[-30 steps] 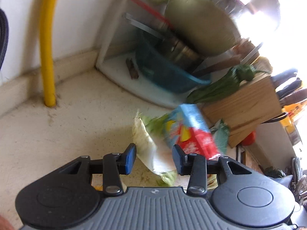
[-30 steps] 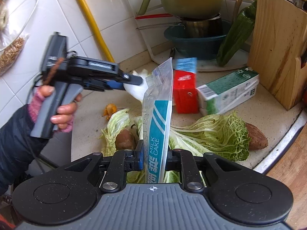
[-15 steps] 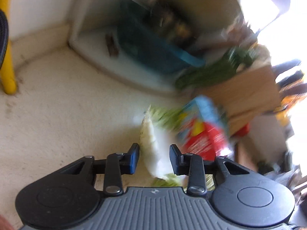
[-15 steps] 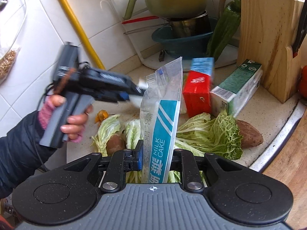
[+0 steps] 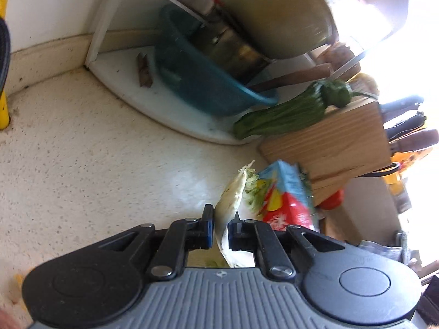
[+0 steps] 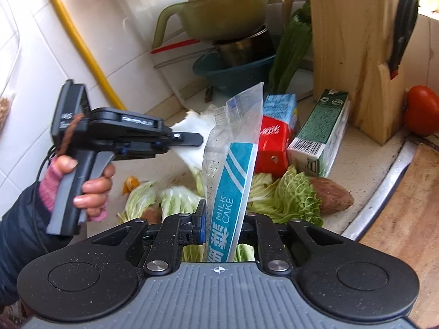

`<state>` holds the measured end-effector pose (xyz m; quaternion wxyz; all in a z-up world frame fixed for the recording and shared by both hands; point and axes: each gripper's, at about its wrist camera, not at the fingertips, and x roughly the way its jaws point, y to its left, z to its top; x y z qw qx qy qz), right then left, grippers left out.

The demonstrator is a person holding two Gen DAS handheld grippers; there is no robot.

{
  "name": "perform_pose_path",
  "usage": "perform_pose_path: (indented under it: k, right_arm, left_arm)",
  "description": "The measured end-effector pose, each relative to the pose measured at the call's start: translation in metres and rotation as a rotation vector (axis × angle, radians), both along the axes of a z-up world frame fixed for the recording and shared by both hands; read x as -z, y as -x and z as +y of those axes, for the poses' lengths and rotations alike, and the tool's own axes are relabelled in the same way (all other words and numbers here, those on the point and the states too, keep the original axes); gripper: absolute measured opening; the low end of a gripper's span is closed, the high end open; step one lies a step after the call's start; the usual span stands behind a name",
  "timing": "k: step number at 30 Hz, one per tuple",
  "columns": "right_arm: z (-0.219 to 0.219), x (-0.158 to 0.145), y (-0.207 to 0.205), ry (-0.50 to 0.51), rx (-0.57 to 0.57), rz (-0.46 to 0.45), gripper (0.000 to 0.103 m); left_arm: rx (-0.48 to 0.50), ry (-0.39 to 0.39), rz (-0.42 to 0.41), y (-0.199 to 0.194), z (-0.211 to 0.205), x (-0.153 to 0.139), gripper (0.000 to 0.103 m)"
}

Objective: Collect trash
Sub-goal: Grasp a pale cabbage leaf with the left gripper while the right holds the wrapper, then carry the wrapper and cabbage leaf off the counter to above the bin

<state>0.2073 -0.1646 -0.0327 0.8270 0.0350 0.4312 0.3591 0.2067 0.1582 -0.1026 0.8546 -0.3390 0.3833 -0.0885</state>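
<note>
Cabbage leaf in L claw.

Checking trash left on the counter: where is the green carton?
In the right wrist view, the green carton lies right of centre, between the red and blue carton and the wooden knife block.

Left gripper jaws now closed on cabbage leaf, previously apart.
</note>
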Motion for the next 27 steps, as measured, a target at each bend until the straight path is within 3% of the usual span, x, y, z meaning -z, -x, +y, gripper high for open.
perform_pose_path:
  k: [7, 13, 27]
  right_arm:
    - [-0.005, -0.013, 0.000, -0.040, 0.042, -0.021, 0.016]
    - [0.003, -0.026, 0.005, -0.063, 0.035, -0.050, 0.016]
    - [0.056, -0.049, 0.027, -0.091, -0.080, -0.104, 0.016]
  left_arm:
    - [-0.033, 0.134, -0.049, 0.023, 0.014, -0.018, 0.008]
    - [-0.066, 0.156, -0.105, 0.047, 0.023, -0.036, 0.008]
    - [-0.180, 0.063, -0.170, 0.138, 0.052, -0.065, 0.008]
